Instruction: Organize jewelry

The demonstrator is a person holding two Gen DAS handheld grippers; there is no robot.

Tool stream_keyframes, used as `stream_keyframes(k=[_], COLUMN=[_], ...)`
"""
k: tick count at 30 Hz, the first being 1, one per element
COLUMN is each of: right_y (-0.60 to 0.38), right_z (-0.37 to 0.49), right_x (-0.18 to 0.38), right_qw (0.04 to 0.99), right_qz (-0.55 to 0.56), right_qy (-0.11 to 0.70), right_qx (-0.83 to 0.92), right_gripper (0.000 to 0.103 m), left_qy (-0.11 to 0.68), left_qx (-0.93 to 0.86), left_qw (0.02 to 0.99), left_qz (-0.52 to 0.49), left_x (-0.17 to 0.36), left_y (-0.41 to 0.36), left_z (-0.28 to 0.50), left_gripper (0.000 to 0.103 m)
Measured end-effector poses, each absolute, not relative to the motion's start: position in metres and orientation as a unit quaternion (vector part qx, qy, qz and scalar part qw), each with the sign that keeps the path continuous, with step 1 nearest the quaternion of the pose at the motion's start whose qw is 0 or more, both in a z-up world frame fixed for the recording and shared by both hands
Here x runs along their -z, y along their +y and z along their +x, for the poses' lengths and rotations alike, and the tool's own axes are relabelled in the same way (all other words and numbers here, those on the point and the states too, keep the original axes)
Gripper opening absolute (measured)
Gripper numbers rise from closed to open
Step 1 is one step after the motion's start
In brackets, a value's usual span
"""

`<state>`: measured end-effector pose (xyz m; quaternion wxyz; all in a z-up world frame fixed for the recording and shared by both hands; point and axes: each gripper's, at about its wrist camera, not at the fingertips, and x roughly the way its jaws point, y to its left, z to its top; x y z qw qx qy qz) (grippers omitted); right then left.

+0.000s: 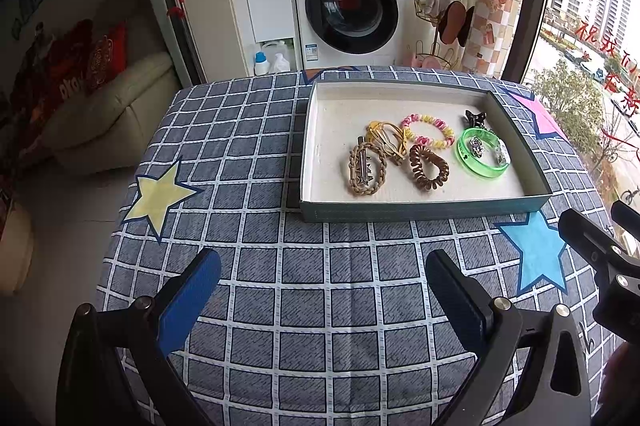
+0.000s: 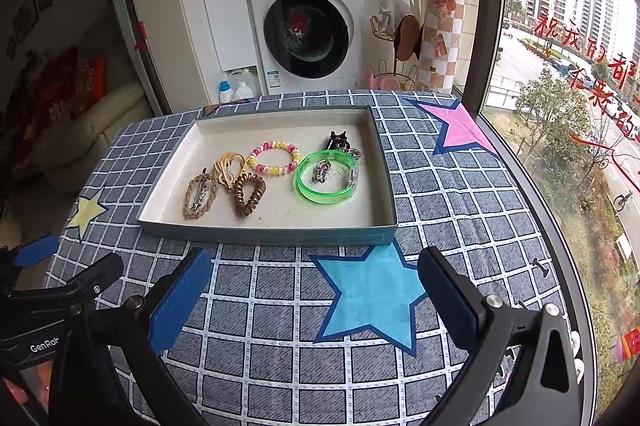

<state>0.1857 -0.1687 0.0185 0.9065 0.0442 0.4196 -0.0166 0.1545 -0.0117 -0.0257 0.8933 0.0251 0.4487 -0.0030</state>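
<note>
Jewelry is seen gathered in the tray (image 1: 424,212) at centre right of the left wrist view: a braided band (image 1: 366,168) with a metal clip lying inside it, a brown coil tie (image 1: 428,168), a yellow tie (image 1: 386,138), a pink-and-yellow bracelet (image 1: 428,130), a green bangle (image 1: 482,160) and a black clip (image 1: 475,117). The left gripper (image 1: 324,278) is held low in the frame over the checked cloth (image 1: 256,154), its jaws spread wide with nothing between them. For a clean pick, one piece should be singled out; the braided band at the near left is judged easiest, approached from above so the yellow tie touching it is not dragged.

In the right wrist view the tray (image 2: 272,236) sits at centre, and the right gripper (image 2: 314,280) is likewise held apart and empty above a blue star (image 2: 372,298). Small silver pieces (image 2: 322,170) inside the green bangle (image 2: 326,178) are shown more clearly here, while the left gripper's side is glimpsed at lower left.
</note>
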Motion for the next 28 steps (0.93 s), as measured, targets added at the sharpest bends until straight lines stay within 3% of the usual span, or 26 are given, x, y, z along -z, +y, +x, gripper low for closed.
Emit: stream_keyframes(k=[28], right_y=[-0.1656], right_z=[0.1855], right_x=[-0.0163], right_qw=[0.905], right_qz=[0.046], right_qy=[0.422], right_qx=[0.017], right_gripper=[0.103], left_qy=[0.460], left_qx=[0.009], left_qw=[0.888], left_qz=[0.023], left_x=[0.0314], left_y=[-0.0116], left_z=[0.1568], left_gripper=[0.103])
